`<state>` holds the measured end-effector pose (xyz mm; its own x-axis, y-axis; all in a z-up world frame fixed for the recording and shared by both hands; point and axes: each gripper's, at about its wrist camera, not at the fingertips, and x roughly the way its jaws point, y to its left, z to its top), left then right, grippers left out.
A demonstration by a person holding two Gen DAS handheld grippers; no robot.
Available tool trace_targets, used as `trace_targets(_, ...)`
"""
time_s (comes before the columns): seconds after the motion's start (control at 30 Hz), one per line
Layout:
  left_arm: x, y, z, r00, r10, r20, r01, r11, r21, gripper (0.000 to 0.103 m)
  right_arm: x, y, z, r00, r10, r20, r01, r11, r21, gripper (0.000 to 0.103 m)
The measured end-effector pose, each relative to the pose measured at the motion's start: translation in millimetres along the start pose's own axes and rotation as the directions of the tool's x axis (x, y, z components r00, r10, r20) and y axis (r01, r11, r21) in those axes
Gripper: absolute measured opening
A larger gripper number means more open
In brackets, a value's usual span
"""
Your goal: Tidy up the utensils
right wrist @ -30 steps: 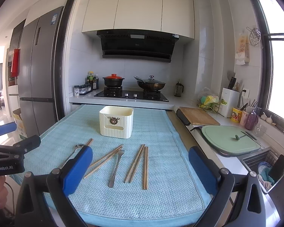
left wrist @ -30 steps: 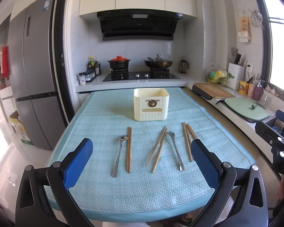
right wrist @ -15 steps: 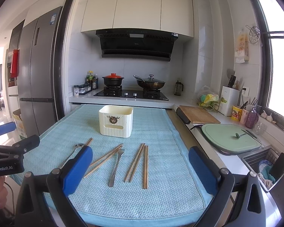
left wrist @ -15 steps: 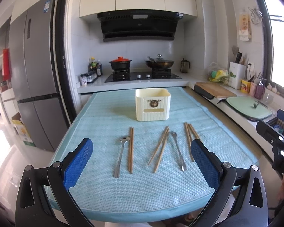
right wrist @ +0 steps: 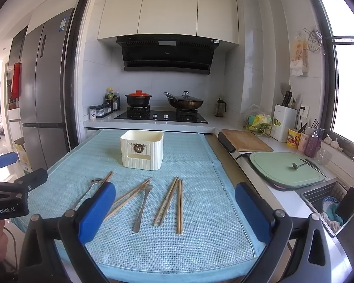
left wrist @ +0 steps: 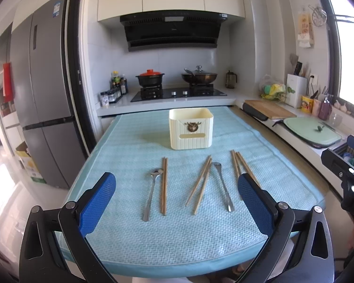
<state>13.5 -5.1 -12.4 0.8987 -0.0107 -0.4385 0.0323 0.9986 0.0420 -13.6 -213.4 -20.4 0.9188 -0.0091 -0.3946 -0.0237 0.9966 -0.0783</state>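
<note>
Left wrist view shows your left tongs [left wrist: 177, 205] spread wide and empty above the near edge of the blue-matted worktop [left wrist: 129, 146]. Right tongs [right wrist: 174, 210] gape just as wide, holding nothing. Chopsticks [left wrist: 164, 185], a spoon [left wrist: 152, 189] and a second metal utensil [left wrist: 221, 185] lie in a row before the cream holder [left wrist: 190, 132]. On the left tool's body [right wrist: 8, 208] you can read "GenRobot.AI".

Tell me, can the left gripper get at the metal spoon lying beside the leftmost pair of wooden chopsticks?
Probably yes. The left gripper is open and empty above the mat's near edge, and the metal spoon lies flat ahead with nothing over it. The wooden chopsticks lie close alongside, so a pinch might catch them too.
</note>
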Motion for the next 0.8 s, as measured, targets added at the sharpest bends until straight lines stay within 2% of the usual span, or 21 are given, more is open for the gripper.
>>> trace_targets(0.17, 2.0, 1.4, 0.7, 1.000, -0.023, -0.015, 0.023, 1.000, -0.009, 0.103, 0.5, -1.0, 0.0, 1.000, -0.002, -0.002, 0.002, 1.000, 0.004, 0.103)
trace_targets(0.57, 3.7, 14.3, 1.3, 0.999, -0.016, -0.037, 0.012, 0.996, -0.086, 0.103, 4.6, -2.7, -0.8, 1.000, -0.003, -0.012, 0.003, 1.000, 0.003, 0.103)
trace_targets(0.73, 11.8, 14.8, -0.8, 0.997, 0.000, -0.080, -0.006, 0.997, -0.079, 0.103, 7.9, -2.4, -2.1, 1.000, 0.001, -0.017, -0.001, 1.000, 0.002, 0.103)
trace_targets(0.8, 14.9, 15.1, -1.7, 0.995, -0.023, -0.097, 0.016, 0.997, -0.077, 0.103, 9.6, -3.1, -2.2, 1.000, 0.001, -0.020, -0.001, 1.000, 0.000, 0.103)
